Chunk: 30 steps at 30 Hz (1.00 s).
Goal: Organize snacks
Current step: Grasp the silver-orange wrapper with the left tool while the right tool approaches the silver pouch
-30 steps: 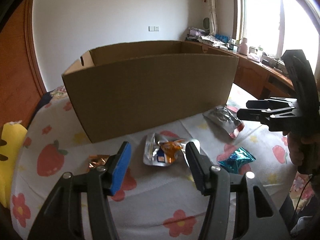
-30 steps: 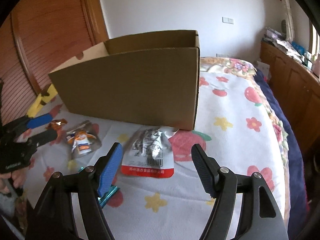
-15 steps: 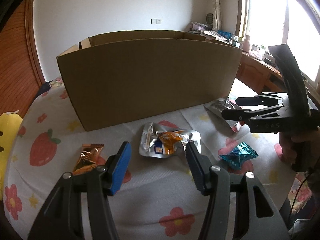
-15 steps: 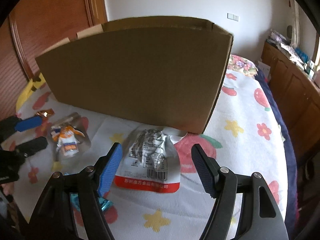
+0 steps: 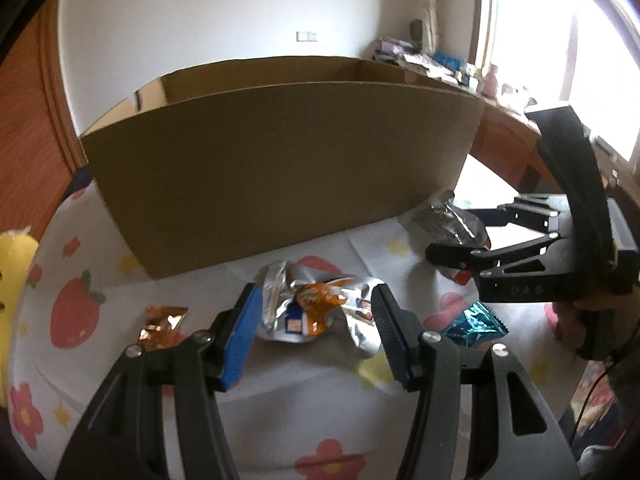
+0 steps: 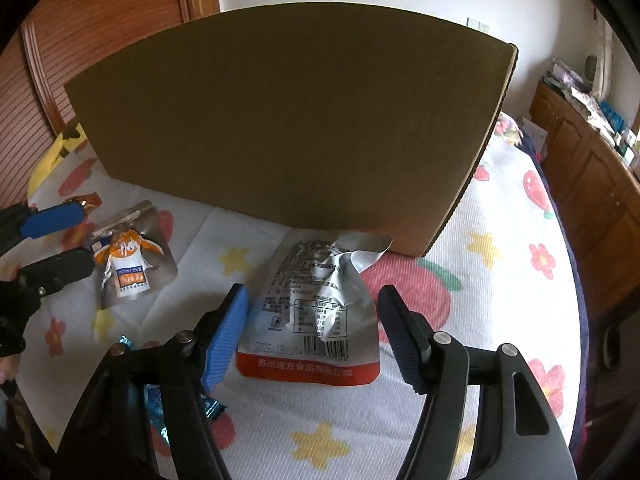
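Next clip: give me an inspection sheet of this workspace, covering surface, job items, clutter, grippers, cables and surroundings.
Surface: fruit-print bedsheet, rumpled.
Job's things: open cardboard box; silver pouch with red band and silver pouch with orange print in front of it; teal candy; copper candy.
Clutter: yellow plush at the sheet's edge.
Grippers: left gripper open around the orange-print pouch; right gripper closing, the red-band pouch between its jaws, not yet pinched.
Cables: thin dark wire under the person's hand.
Surroundings: wooden wardrobe doors, cluttered window counter.
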Motion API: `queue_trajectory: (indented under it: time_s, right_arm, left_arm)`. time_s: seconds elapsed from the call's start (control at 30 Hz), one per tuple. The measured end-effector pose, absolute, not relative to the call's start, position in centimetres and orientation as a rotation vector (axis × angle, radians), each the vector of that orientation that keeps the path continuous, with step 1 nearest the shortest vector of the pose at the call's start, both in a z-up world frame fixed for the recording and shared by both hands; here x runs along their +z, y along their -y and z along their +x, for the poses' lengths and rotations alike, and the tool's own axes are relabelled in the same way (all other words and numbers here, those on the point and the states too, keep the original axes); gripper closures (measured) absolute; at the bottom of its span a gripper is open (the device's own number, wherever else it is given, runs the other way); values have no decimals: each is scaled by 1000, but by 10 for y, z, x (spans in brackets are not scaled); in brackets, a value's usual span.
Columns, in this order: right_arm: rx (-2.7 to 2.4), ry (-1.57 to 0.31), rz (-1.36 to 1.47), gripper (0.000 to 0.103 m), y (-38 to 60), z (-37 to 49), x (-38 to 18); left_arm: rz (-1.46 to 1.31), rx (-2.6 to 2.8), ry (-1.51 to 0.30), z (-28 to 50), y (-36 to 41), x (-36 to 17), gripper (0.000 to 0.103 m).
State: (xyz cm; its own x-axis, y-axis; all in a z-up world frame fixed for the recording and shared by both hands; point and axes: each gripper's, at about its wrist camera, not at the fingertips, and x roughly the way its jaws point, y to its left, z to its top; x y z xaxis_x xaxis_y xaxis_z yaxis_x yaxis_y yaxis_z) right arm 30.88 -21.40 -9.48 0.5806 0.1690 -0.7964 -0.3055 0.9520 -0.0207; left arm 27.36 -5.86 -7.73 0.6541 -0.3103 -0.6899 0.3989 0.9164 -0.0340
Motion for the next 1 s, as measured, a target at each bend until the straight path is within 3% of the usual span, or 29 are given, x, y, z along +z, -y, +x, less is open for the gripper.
queue_trajectory:
  time_s: [0.27, 0.33, 0.47, 1.0]
  right_arm:
    - [261, -907, -175, 36, 205, 310, -97]
    - [260, -907, -168, 36, 206, 310, -97]
    - [260, -906, -165, 36, 207, 311, -97]
    - [261, -907, -161, 36, 206, 311, -97]
  left_arm:
    - [222, -411, -837, 293, 77, -88, 46]
    - [231, -414, -848, 297, 80, -92, 44]
    - [260, -419, -848, 298, 85, -97, 29]
    - [201, -434, -908, 314, 79, -105, 19]
